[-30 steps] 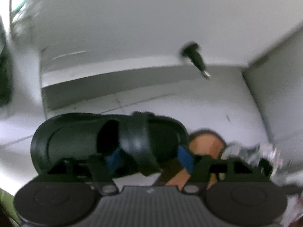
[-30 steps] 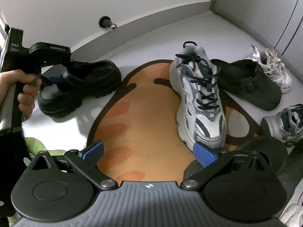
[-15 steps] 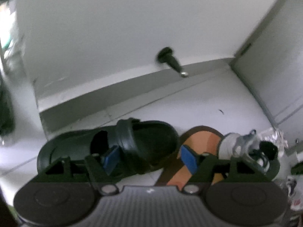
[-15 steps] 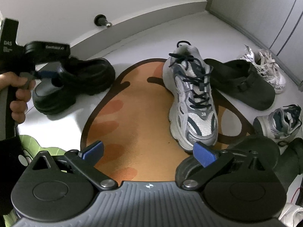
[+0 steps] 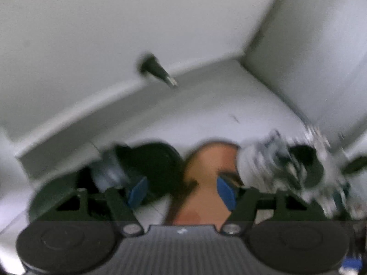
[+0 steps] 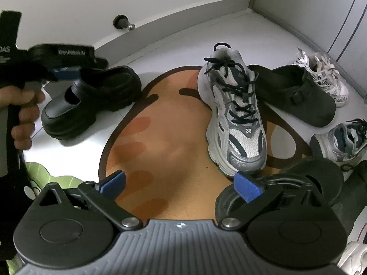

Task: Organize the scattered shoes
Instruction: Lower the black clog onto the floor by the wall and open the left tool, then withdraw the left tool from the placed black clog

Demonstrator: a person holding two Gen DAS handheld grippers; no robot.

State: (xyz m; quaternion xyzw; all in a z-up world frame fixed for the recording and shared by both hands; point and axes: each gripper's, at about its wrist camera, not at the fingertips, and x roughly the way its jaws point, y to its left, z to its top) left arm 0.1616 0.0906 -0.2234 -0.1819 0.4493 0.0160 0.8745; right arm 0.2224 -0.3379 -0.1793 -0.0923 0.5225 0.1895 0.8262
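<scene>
A black chunky strap shoe (image 6: 96, 96) rests on the white floor just left of the orange mat (image 6: 172, 126). My left gripper (image 6: 68, 74), held by a hand (image 6: 25, 114), hovers over its heel. In the blurred left wrist view the left gripper (image 5: 181, 191) has its jaws apart and closing; only floor and mat edge lie between them, and the black shoe (image 5: 156, 160) sits beyond the left pad. My right gripper (image 6: 181, 185) is open above the mat, holding nothing. A grey sneaker (image 6: 236, 119) stands on the mat ahead of its right finger.
A black clog (image 6: 296, 94), a white patterned sneaker (image 6: 325, 75), a second grey sneaker (image 6: 341, 142) and a black upturned shoe (image 6: 309, 178) crowd the right side. A door stopper (image 6: 123, 21) sticks out of the baseboard. A green mat (image 6: 39, 174) lies at the lower left.
My left gripper has let go of the black shoe, lifted off it and rolled; the shoe now lies on the floor by the mat. The right gripper has stayed where it was.
</scene>
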